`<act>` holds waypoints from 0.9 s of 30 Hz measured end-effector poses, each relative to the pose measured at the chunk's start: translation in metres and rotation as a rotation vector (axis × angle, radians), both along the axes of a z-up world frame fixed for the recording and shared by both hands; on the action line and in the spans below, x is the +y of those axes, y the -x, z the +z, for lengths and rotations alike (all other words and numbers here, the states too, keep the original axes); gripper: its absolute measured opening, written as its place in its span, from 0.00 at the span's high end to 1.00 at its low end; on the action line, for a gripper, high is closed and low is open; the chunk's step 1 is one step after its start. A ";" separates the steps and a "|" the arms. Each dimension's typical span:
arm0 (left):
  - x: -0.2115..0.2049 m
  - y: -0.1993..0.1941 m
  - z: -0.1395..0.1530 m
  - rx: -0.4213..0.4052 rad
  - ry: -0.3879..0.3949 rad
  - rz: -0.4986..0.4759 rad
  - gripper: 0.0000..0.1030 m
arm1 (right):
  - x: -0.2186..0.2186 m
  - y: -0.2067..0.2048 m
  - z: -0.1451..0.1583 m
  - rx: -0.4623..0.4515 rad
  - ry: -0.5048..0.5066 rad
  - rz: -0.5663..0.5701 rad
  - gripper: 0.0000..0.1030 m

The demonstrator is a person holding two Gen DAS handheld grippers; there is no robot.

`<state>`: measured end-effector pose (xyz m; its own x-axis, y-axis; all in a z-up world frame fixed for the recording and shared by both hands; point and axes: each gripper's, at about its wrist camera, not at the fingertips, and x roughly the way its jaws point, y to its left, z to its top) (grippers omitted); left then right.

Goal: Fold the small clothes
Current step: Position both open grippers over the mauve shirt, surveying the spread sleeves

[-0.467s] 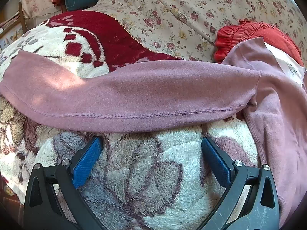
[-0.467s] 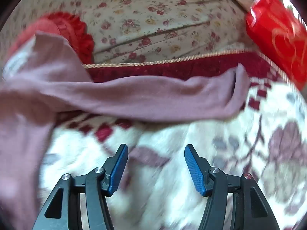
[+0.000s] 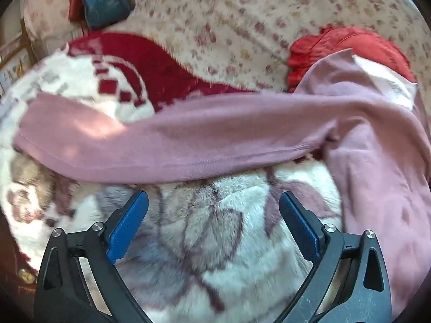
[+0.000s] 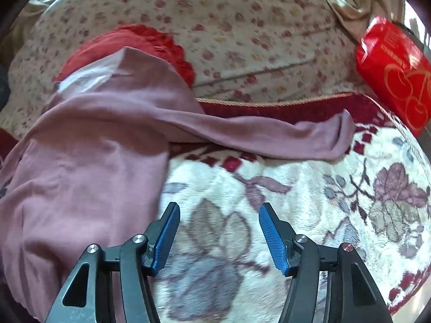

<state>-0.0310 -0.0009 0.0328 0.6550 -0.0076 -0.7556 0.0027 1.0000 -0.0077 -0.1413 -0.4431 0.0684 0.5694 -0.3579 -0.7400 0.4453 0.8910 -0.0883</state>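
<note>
One mauve long-sleeved top (image 3: 377, 167), spread on the fleece blanket (image 3: 215, 228) with both sleeves outstretched; left gripper (image 3: 214, 220) and right gripper (image 4: 218, 231) both wide, empty, short of cloth; advised: pinch each sleeve near its cuff, fold inward flat.

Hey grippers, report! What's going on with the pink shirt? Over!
Left gripper open, empty. Right gripper open, empty. Pink shirt unfolded, sleeves out. Nothing blocking.

My views are bright, sun patching the sleeve (image 3: 80, 129); fisheye bends the edges, motion blurs everything slightly.
</note>
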 end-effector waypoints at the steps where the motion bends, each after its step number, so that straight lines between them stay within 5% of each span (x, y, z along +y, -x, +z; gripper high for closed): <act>1: -0.001 0.002 0.006 -0.009 0.003 -0.005 0.04 | 0.003 -0.002 0.004 0.000 -0.004 0.007 0.43; 9: -0.013 0.038 0.054 -0.060 0.090 -0.068 0.04 | 0.024 -0.003 0.014 -0.012 -0.021 0.095 0.43; 27: -0.056 0.076 0.056 -0.047 0.061 -0.157 0.04 | 0.046 0.002 0.015 -0.027 -0.021 0.161 0.43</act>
